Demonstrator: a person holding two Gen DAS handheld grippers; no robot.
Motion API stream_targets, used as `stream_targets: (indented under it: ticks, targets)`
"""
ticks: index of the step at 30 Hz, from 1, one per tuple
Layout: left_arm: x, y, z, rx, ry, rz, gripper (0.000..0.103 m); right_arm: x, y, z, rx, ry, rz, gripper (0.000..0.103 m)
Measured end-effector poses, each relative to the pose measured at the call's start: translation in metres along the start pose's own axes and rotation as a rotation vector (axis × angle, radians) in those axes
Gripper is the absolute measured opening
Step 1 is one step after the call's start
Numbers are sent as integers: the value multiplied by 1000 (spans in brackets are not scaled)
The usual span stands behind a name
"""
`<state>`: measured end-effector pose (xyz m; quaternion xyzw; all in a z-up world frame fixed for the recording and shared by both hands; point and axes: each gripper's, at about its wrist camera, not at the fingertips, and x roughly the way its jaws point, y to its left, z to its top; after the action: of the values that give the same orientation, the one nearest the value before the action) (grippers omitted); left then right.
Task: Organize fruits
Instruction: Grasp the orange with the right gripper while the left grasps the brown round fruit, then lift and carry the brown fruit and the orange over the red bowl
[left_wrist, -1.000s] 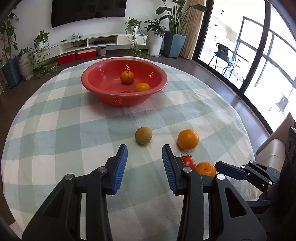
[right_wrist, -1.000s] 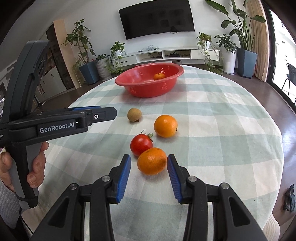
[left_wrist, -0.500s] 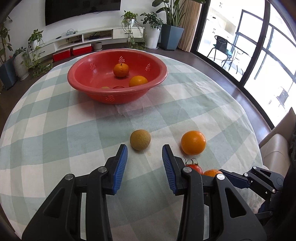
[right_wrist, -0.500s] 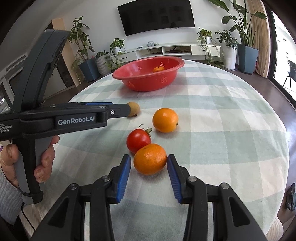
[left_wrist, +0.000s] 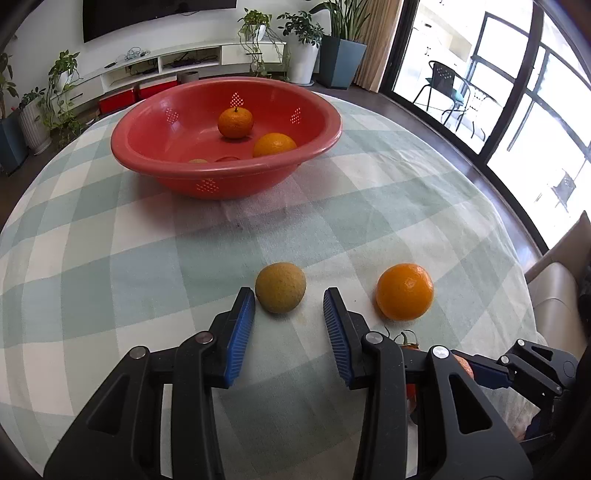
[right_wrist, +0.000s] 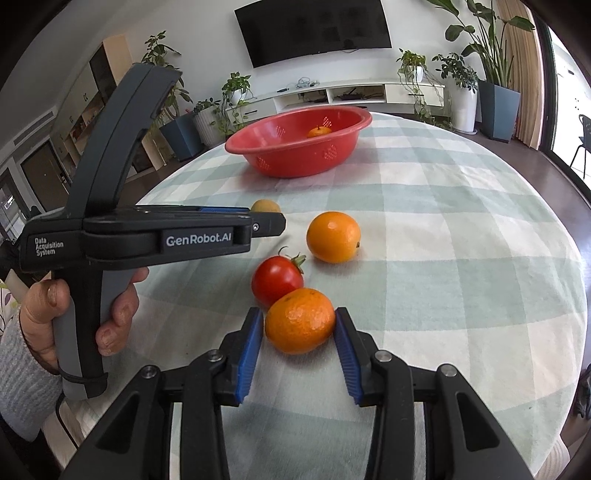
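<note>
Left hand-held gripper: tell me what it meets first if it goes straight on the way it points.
The left hand-held gripper would first meet the brownish-green fruit, just ahead between its open fingers. Beyond it stands the red basin.

Setting: home living room. Wall-mounted TV (right_wrist: 314, 31) top centre, low white media console (right_wrist: 362, 94) beneath, potted plants (right_wrist: 491, 62) upper right, glass patio doors (left_wrist: 517, 92) at right.

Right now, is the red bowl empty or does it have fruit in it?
Not empty: the red bowl holds two oranges plus other pieces barely visible behind its near rim.
</note>
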<state>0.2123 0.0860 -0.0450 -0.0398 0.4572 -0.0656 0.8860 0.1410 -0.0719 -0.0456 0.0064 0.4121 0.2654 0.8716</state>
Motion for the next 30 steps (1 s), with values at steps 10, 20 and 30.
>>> stream_targets:
  ticks: [10, 20, 30]
  targets:
    - [4, 5, 2, -6, -19, -25, 27, 0, -6, 0, 28, 2, 29, 40]
    - [-1, 8, -3, -16, -22, -59, 26, -2, -12, 0, 72, 7, 59, 40]
    - [-19, 6, -10, -15, -41, -73, 26, -9, -25, 0, 147, 6, 106, 40]
